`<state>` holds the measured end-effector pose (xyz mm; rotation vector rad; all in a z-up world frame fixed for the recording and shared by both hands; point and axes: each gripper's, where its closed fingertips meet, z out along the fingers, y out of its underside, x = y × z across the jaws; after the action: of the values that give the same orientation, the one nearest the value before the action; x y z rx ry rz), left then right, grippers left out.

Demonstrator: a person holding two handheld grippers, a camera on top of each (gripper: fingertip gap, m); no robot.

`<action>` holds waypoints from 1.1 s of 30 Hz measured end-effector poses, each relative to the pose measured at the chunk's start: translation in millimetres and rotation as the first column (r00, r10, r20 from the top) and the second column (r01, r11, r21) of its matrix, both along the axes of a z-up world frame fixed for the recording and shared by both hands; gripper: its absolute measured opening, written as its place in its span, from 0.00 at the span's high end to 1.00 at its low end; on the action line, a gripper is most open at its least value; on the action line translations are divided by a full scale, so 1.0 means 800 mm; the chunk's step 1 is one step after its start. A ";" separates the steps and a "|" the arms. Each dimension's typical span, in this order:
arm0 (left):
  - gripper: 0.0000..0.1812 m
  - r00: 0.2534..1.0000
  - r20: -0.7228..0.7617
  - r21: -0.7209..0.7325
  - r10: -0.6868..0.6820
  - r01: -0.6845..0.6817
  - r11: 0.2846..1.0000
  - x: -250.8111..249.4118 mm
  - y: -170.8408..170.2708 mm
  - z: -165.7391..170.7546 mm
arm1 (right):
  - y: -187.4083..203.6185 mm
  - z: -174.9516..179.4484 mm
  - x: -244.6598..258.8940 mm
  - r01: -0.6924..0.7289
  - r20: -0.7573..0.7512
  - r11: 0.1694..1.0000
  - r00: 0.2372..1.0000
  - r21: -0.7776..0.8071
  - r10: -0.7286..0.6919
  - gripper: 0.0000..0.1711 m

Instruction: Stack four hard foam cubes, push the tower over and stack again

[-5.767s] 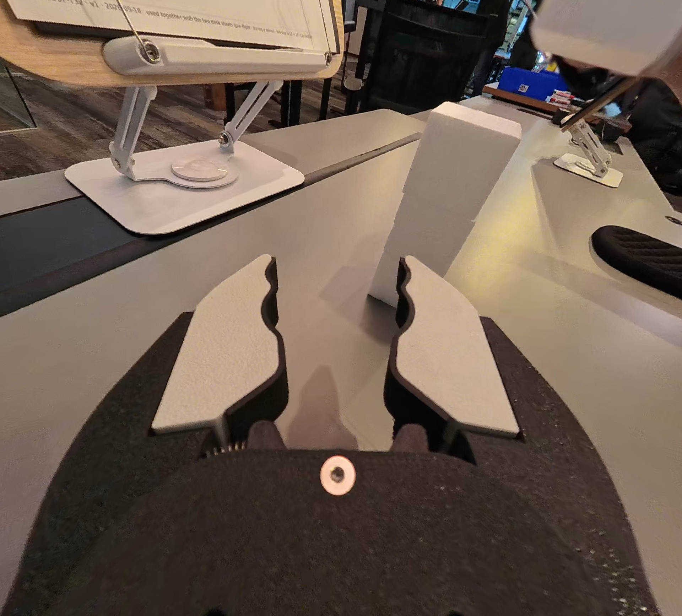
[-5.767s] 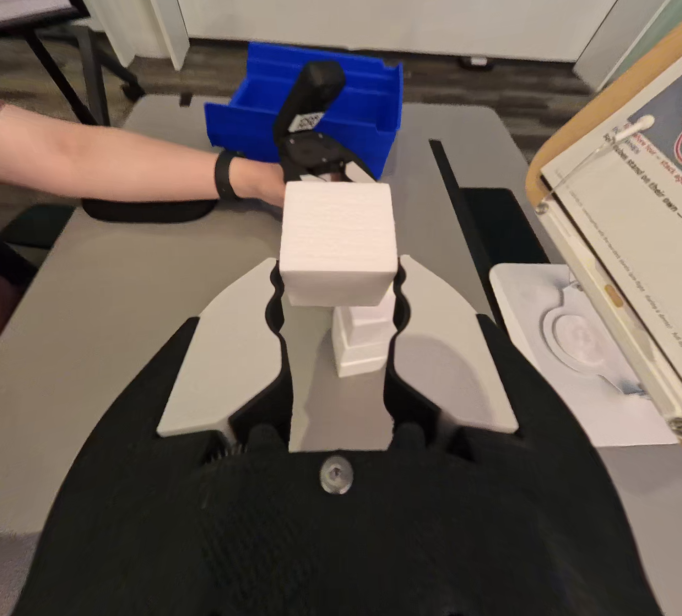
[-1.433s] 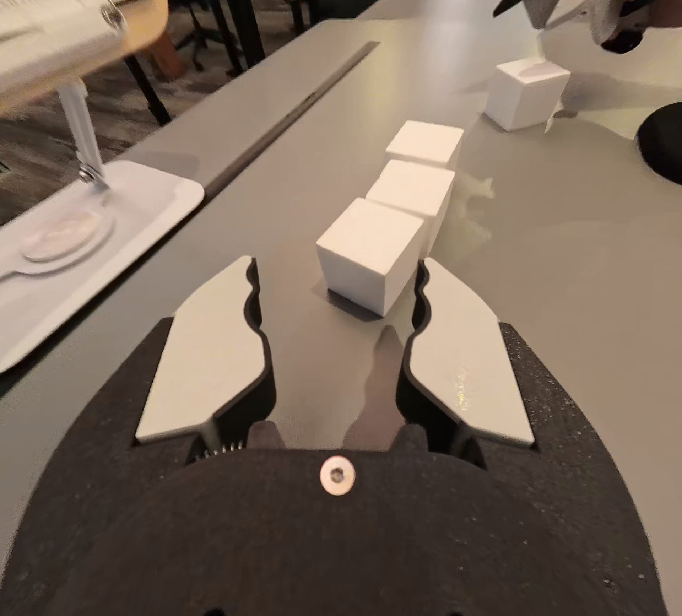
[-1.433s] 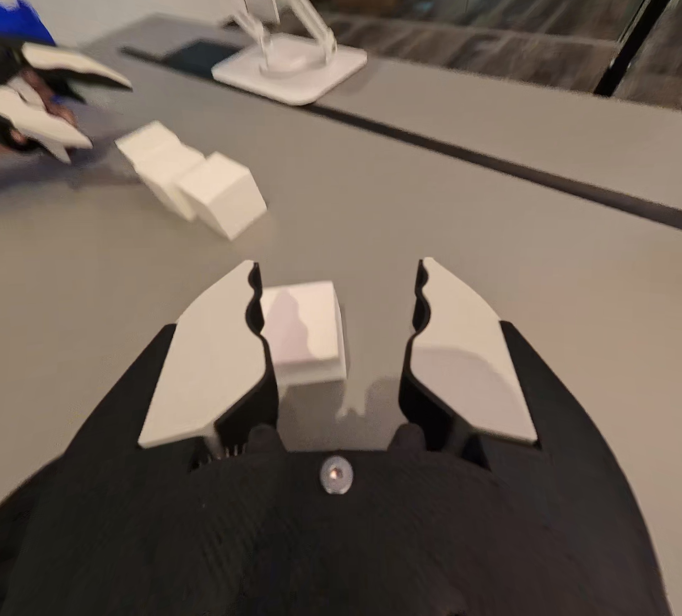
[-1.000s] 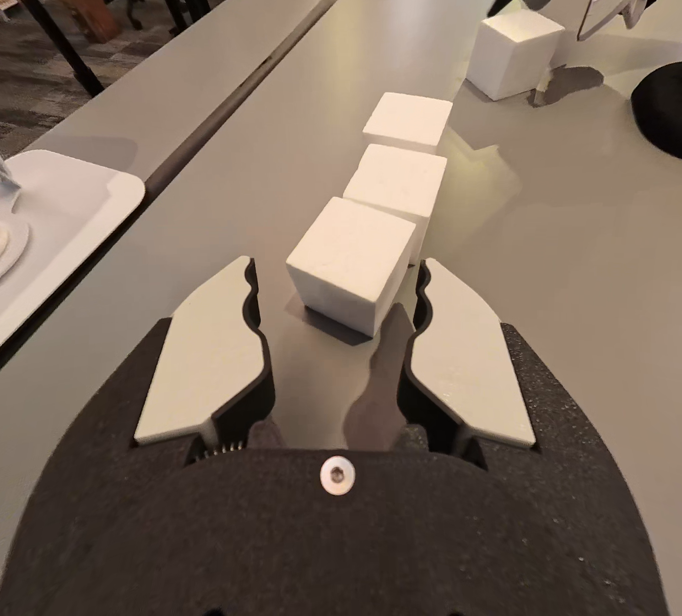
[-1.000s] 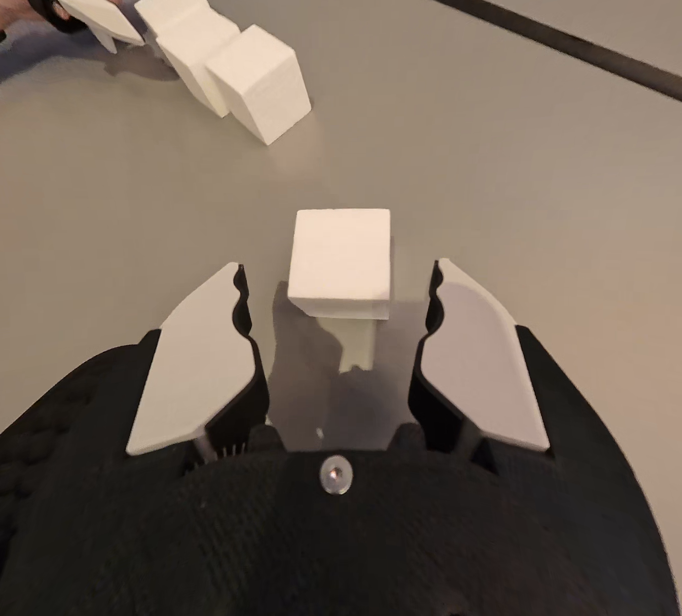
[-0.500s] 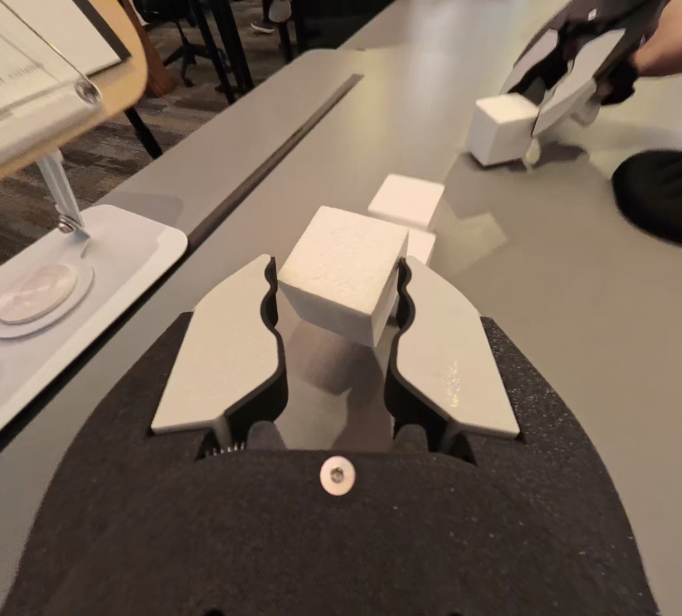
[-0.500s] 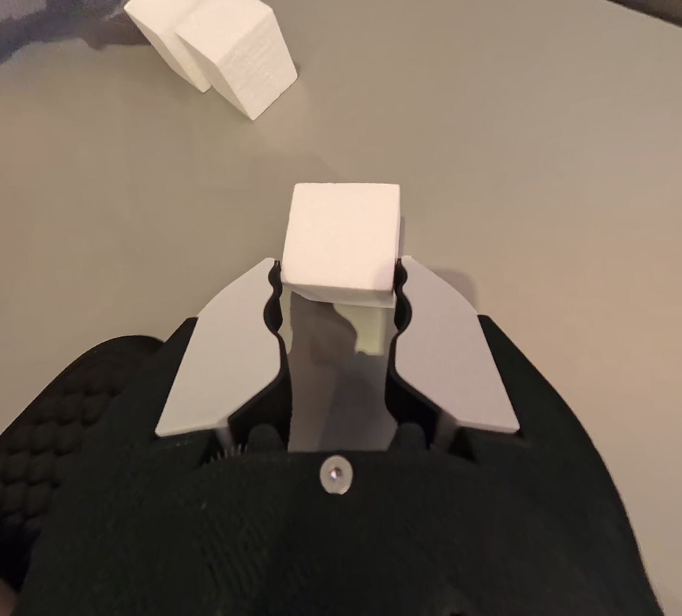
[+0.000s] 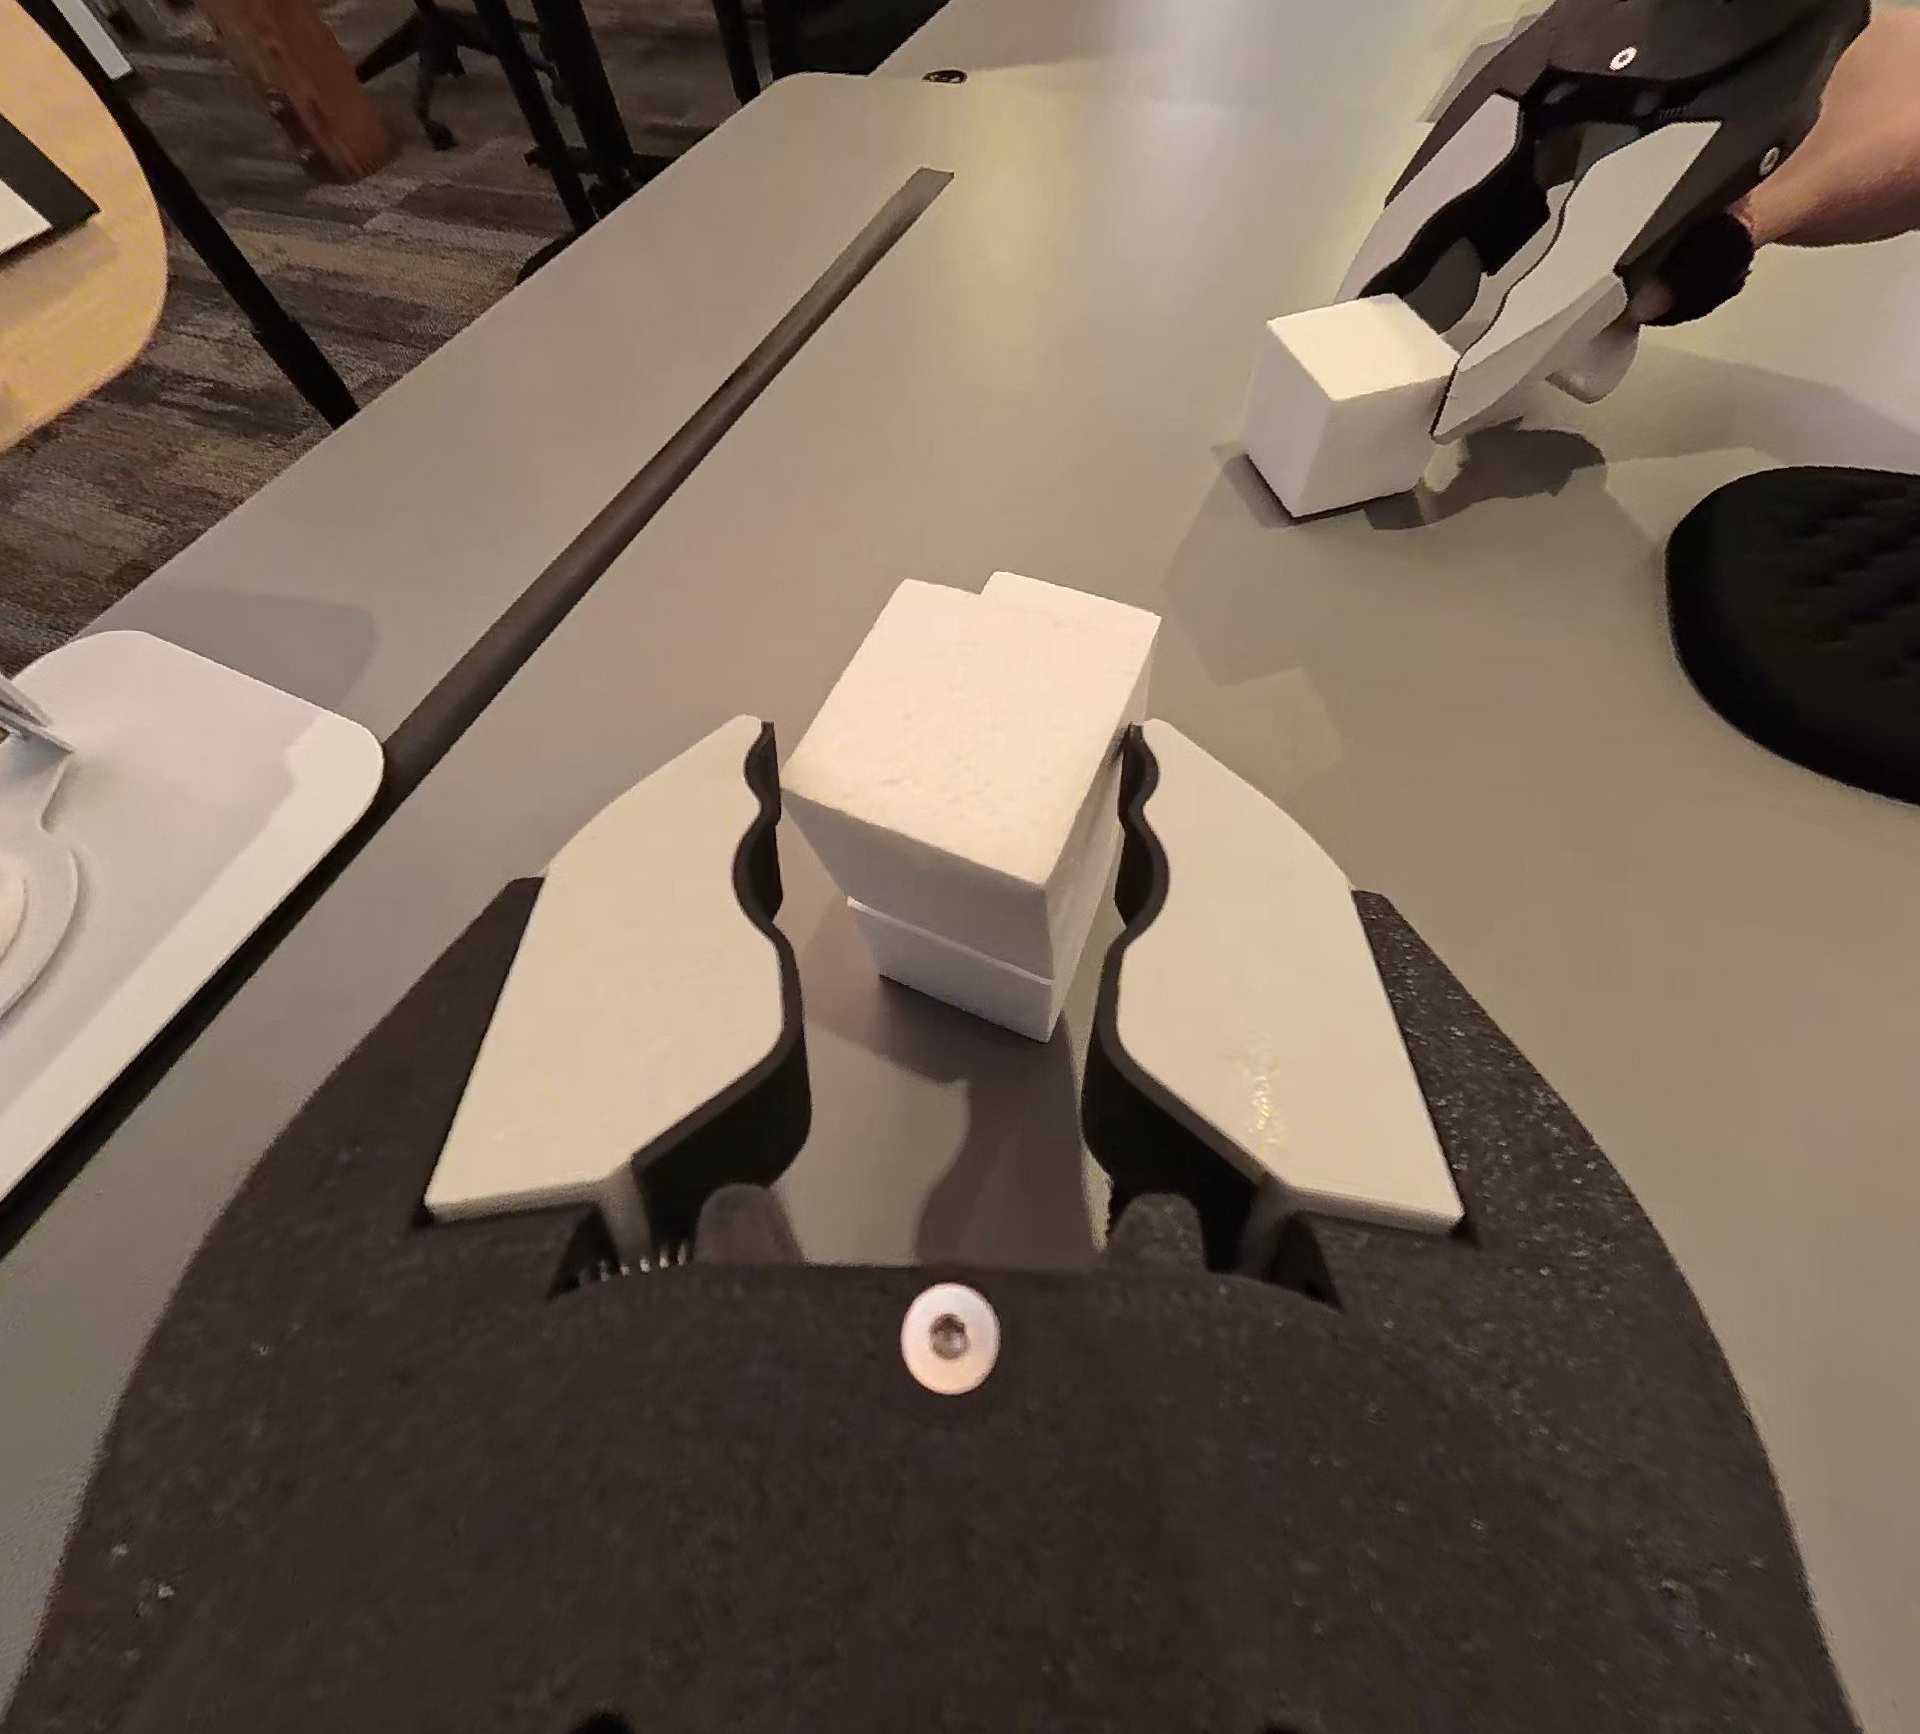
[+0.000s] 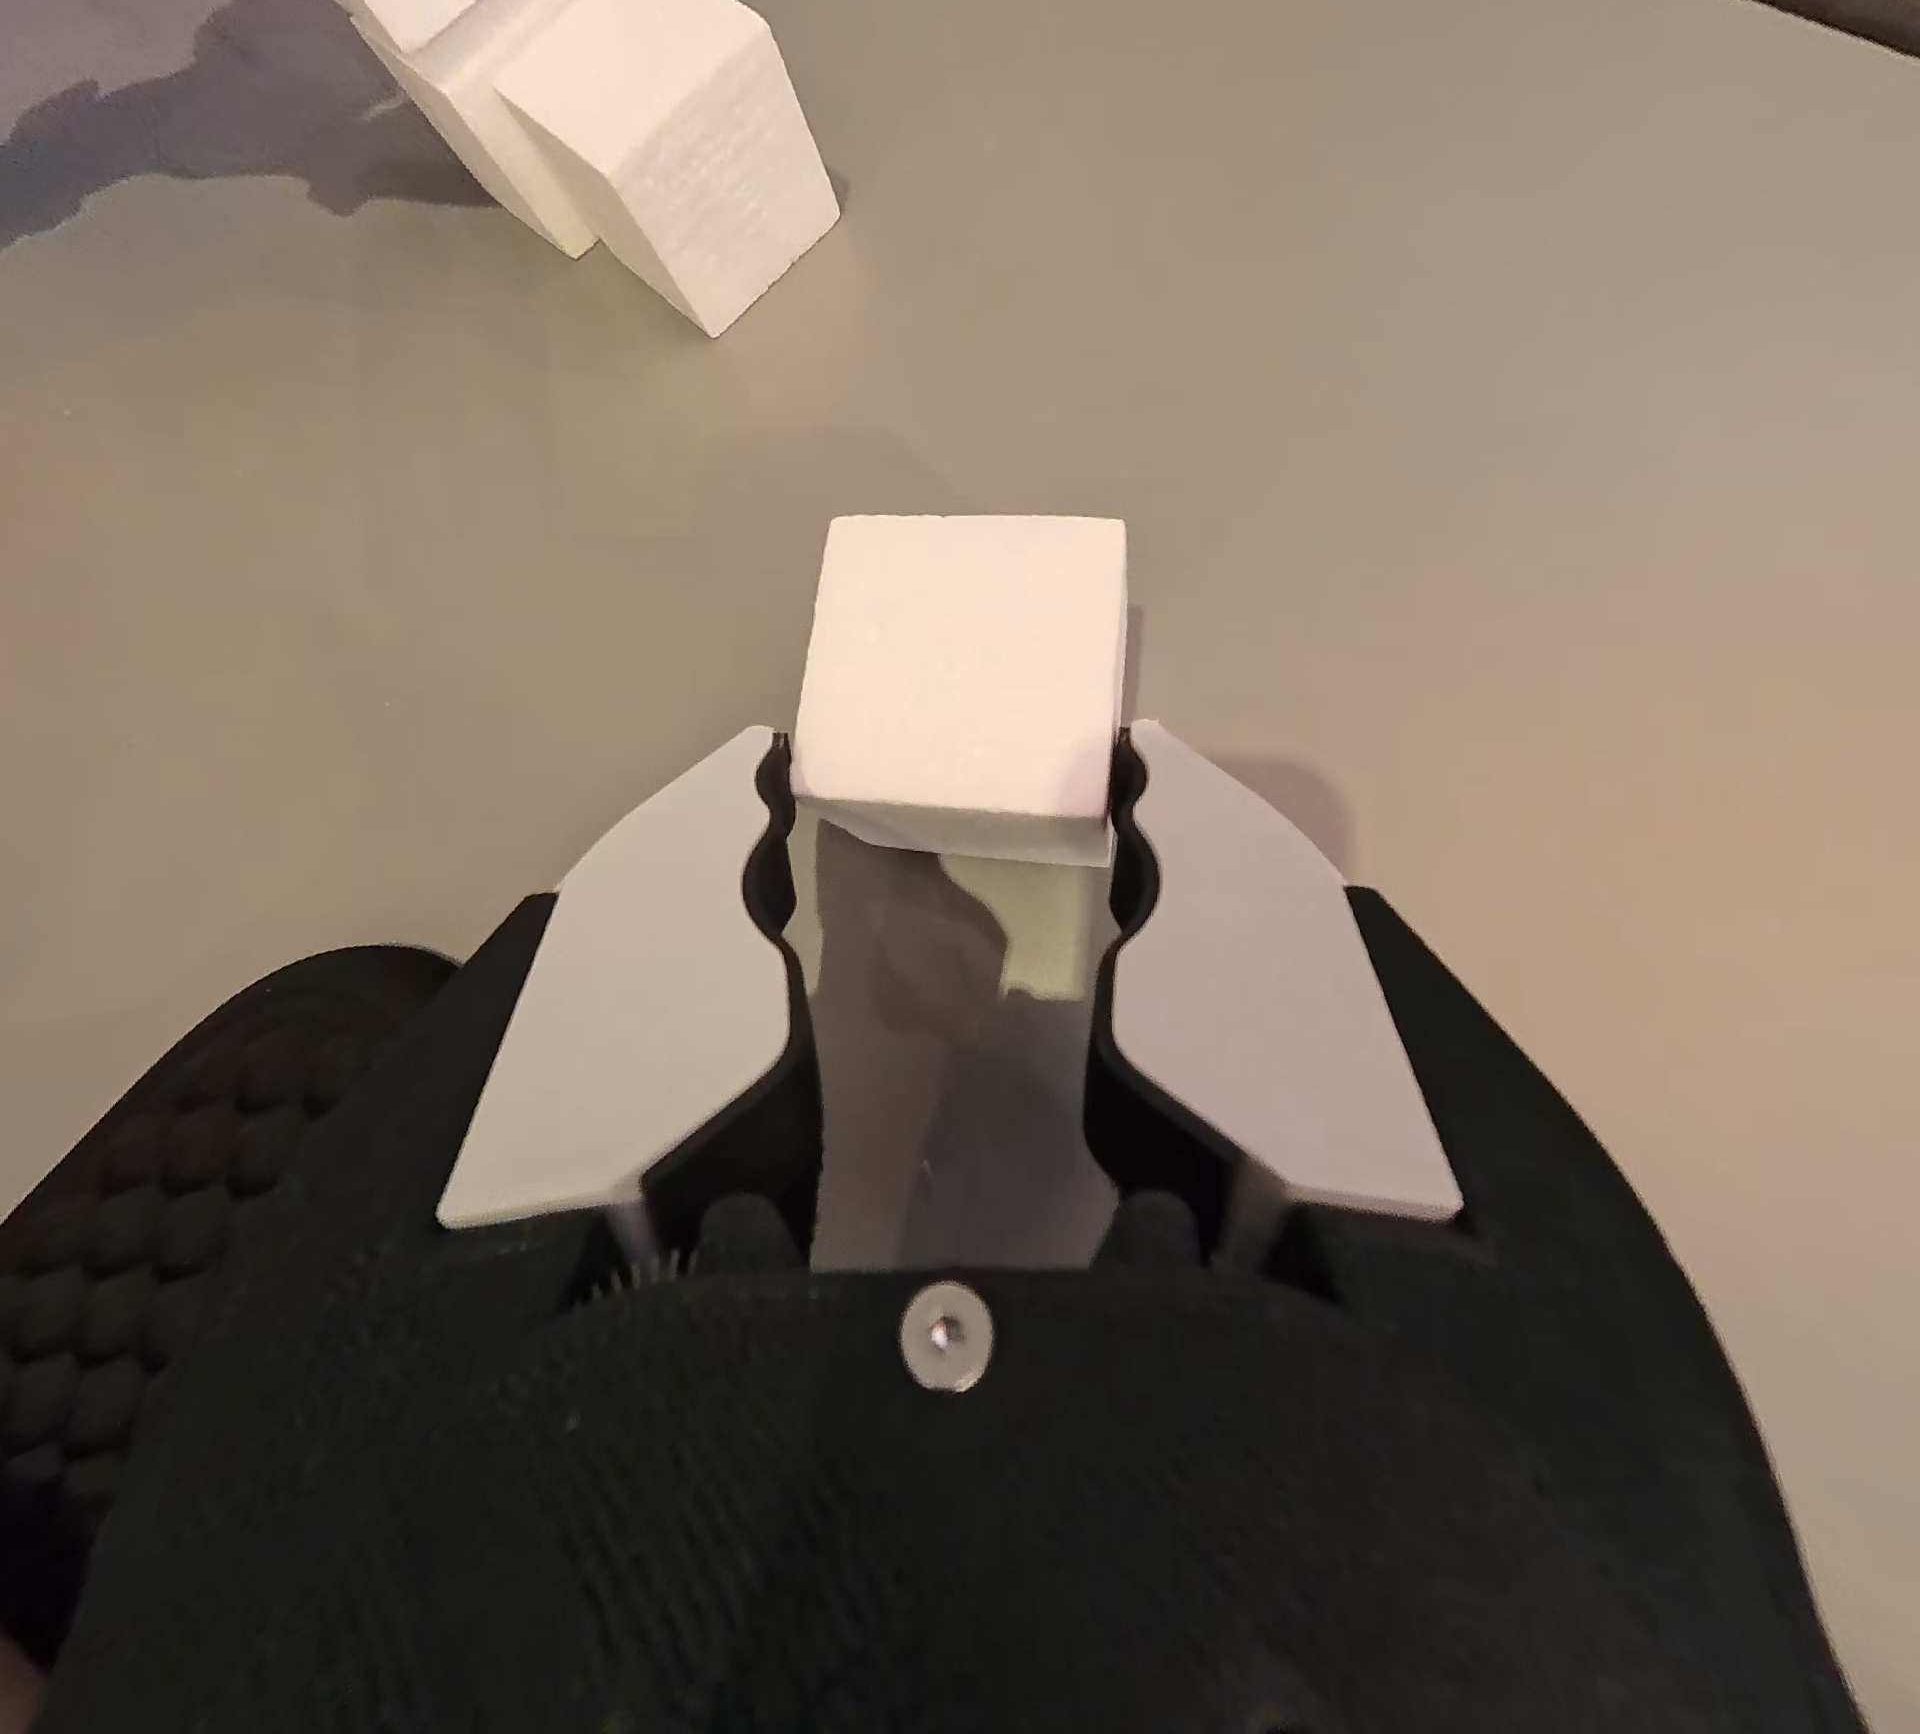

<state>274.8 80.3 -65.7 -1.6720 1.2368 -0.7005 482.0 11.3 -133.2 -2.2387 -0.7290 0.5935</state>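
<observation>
Four white foam cubes are on or over the grey table [image 9: 1299,853]. My left gripper [image 9: 948,749] is shut on one cube [image 9: 956,749] and holds it, slightly turned, right over a second cube [image 9: 971,978]; I cannot tell if they touch. A third cube [image 9: 1081,635] lies just behind. My right gripper [image 10: 951,744] is shut on the fourth cube [image 10: 961,666], low at the table. It also shows in the left wrist view [image 9: 1340,406] at the far right. The other three cubes show top left in the right wrist view [image 10: 665,157].
A white stand base [image 9: 156,853] sits at the left. A dark groove [image 9: 675,437] runs between the table halves. A black padded mat [image 9: 1797,624] lies at the right. Chair legs stand beyond the far edge.
The tower has fallen into a row. Both grippers have closed on cubes. In the last half second my left gripper carried its cube over the neighbouring cube; the right one kept its grip.
</observation>
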 end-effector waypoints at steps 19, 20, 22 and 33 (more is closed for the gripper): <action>0.54 1.000 0.000 0.030 0.014 -0.014 0.999 0.001 0.000 -0.001 | -0.001 -0.005 -0.006 -0.024 -0.002 0.999 1.000 -0.021 0.024 0.65; 0.53 1.000 0.000 0.038 0.019 -0.019 0.999 -0.002 -0.001 0.002 | -0.001 -0.005 -0.006 -0.026 -0.002 0.999 1.000 -0.019 0.026 0.65; 0.52 0.999 0.034 0.055 0.031 -0.033 0.998 -0.012 -0.005 0.015 | -0.001 -0.004 -0.006 -0.030 0.000 0.999 1.000 -0.015 0.030 0.65; 0.63 0.932 0.312 0.091 0.183 -0.221 0.971 -0.135 -0.019 0.129 | 0.009 0.127 -0.051 -0.080 -0.312 0.937 0.930 0.341 0.193 0.65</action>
<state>166.9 65.3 37.7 -1.4983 0.8599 -0.7054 440.9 18.5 -31.9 -1.7338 -0.7467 0.8417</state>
